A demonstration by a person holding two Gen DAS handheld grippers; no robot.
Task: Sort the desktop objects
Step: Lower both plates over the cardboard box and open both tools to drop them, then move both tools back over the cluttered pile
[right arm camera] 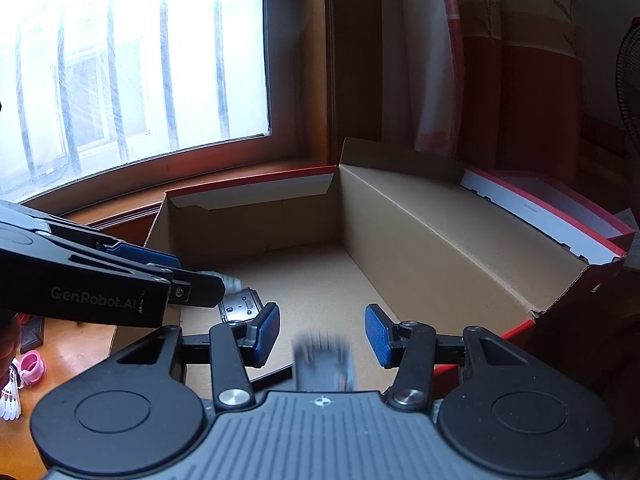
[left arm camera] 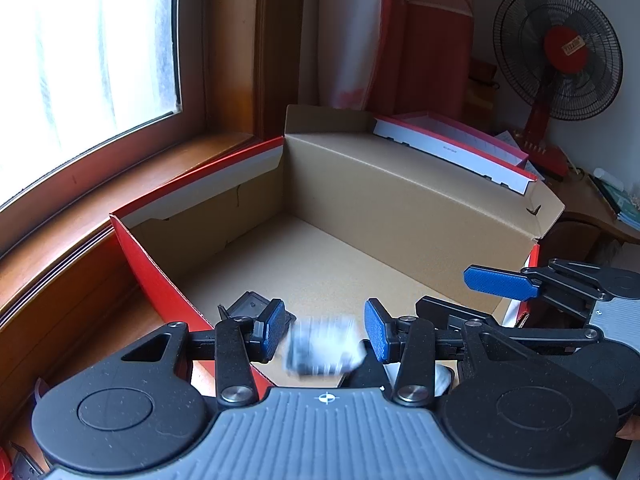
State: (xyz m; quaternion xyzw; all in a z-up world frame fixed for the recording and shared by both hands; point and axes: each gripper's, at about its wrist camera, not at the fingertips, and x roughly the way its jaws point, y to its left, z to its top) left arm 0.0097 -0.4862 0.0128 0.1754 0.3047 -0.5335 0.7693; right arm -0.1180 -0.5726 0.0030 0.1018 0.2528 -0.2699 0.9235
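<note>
An open cardboard box [left arm camera: 400, 200] with red outer sides stands on the wooden desk; it also fills the right wrist view [right arm camera: 420, 236]. My left gripper [left arm camera: 325, 330] is open over the box's near end. A blurred grey-white object [left arm camera: 322, 346] is between its blue pads, apart from both. A dark flat object [left arm camera: 252, 306] lies in the box's near left corner, also in the right wrist view [right arm camera: 240, 306]. My right gripper [right arm camera: 322, 336] is open over the box, with a blurred grey object [right arm camera: 324, 360] between its pads, touching neither.
A window and wooden sill [left arm camera: 120, 184] run along the left. A red fan [left arm camera: 560, 52] and a red-white box lid [left arm camera: 460, 148] stand behind the box. A pink object [right arm camera: 32, 366] and white shuttlecocks [right arm camera: 10, 398] lie on the desk at left.
</note>
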